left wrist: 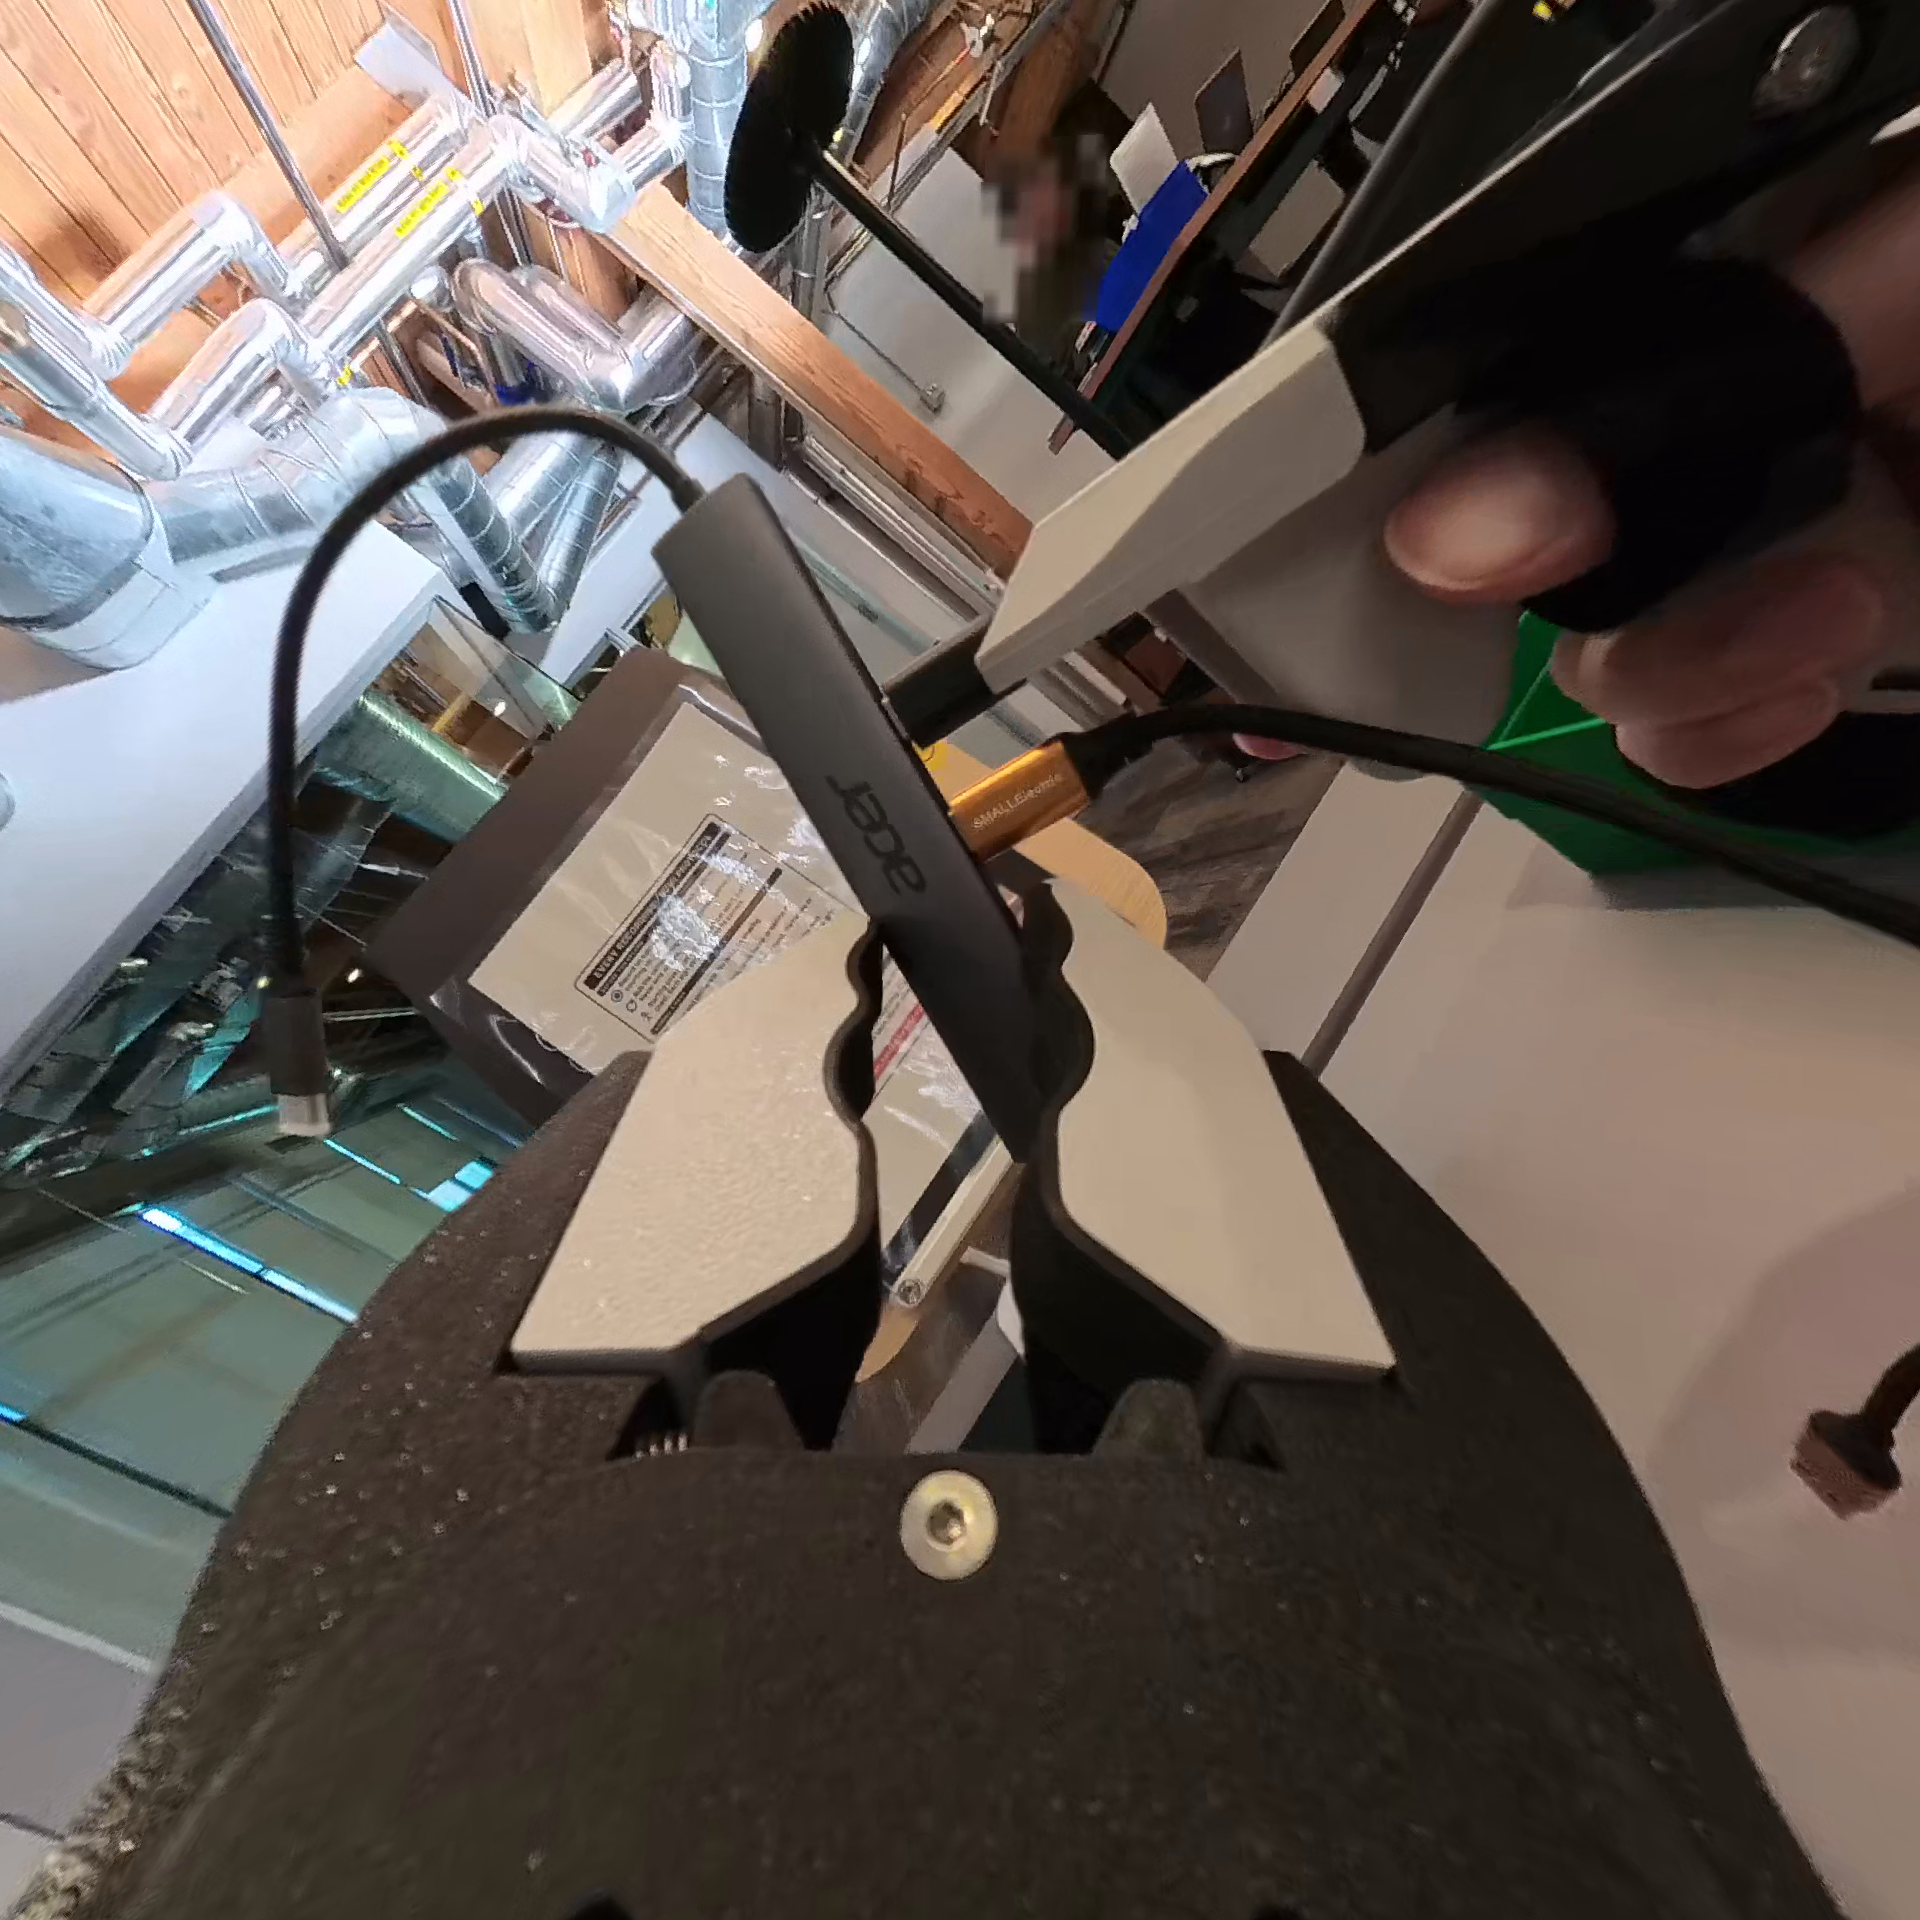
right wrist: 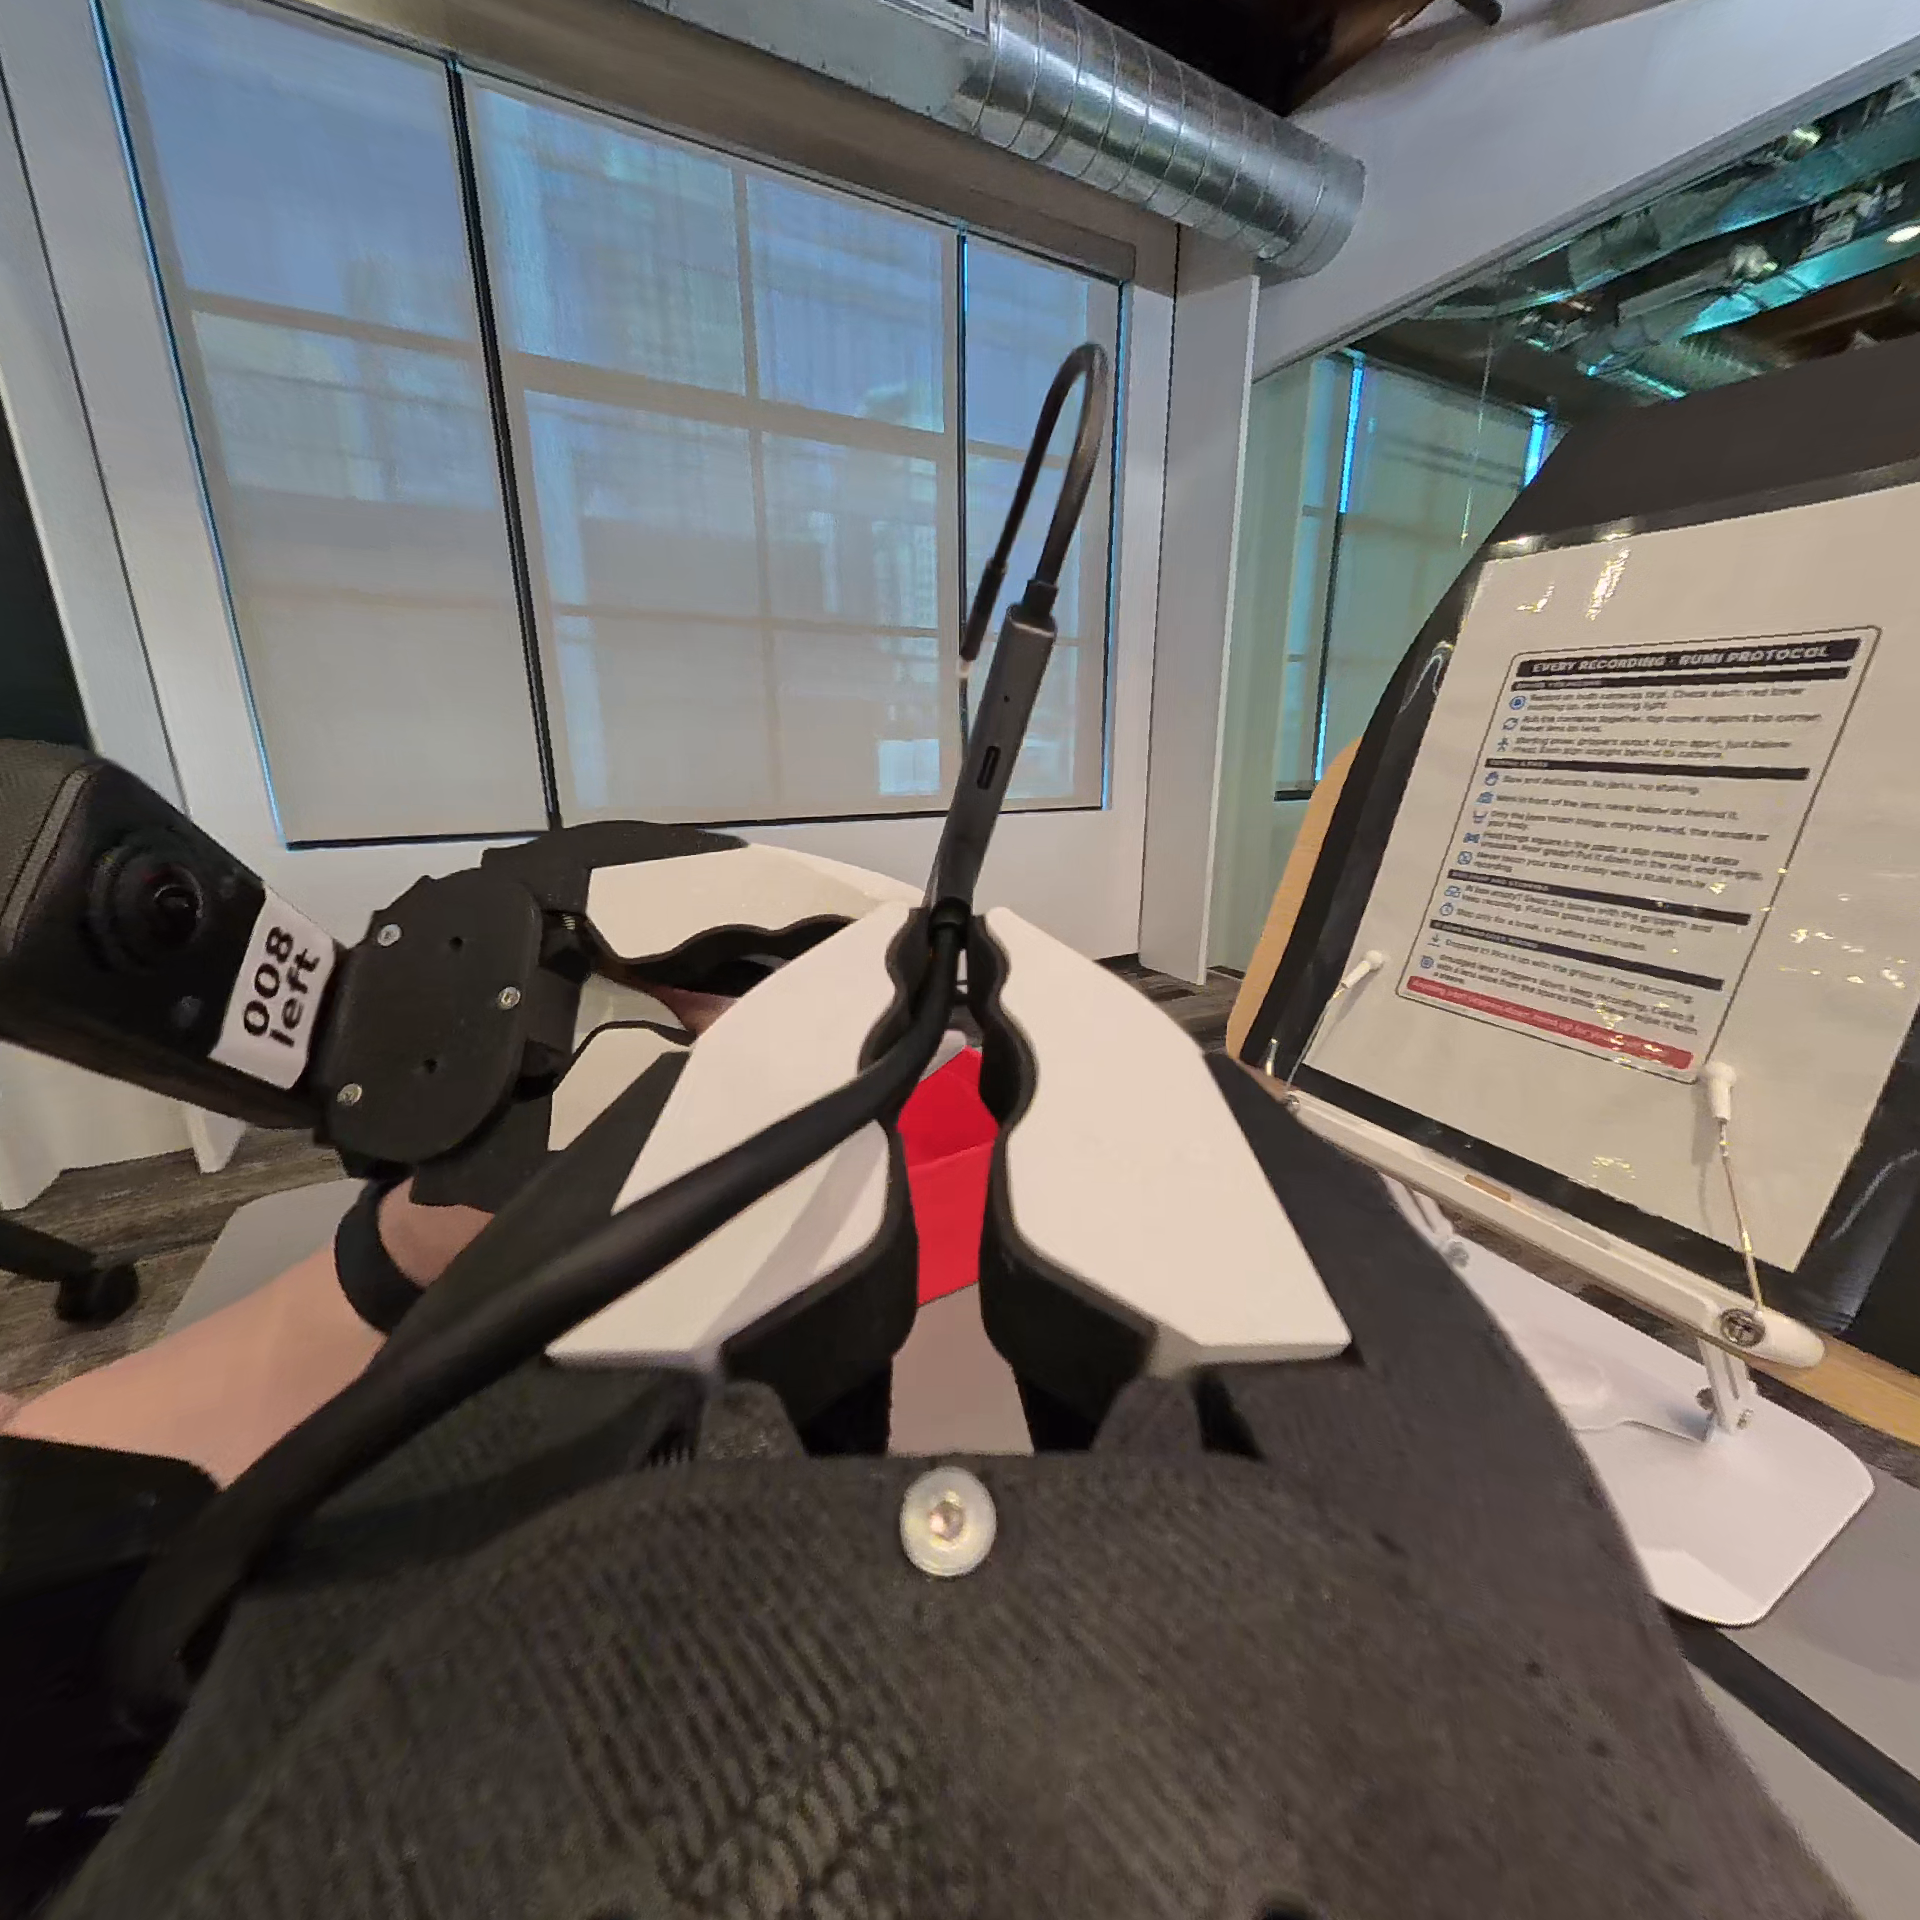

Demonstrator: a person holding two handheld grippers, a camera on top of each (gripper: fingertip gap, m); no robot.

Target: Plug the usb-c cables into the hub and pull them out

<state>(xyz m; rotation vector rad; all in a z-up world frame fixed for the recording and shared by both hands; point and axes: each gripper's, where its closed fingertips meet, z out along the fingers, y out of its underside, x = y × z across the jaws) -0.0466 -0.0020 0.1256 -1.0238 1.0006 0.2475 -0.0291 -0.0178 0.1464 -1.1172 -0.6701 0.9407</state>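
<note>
In the left wrist view the hub slants across the centre, its right edge crowded by a black plug, a gold plug and the right gripper. Its left side lies open, save the looping cord. In the right wrist view a sign stand blocks the right.

Beyond the fingers stood a large gridded window in a white wall; silver ducts ran overhead, beneath wooden ceiling planks.

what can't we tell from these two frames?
- Left wrist view: whether the black plug is seated in the hub; the right tool covers its rear.
- Right wrist view: plug hidden between the right tool's fingers.
- Left wrist view: hub's lower end hidden in the left tool.
</note>
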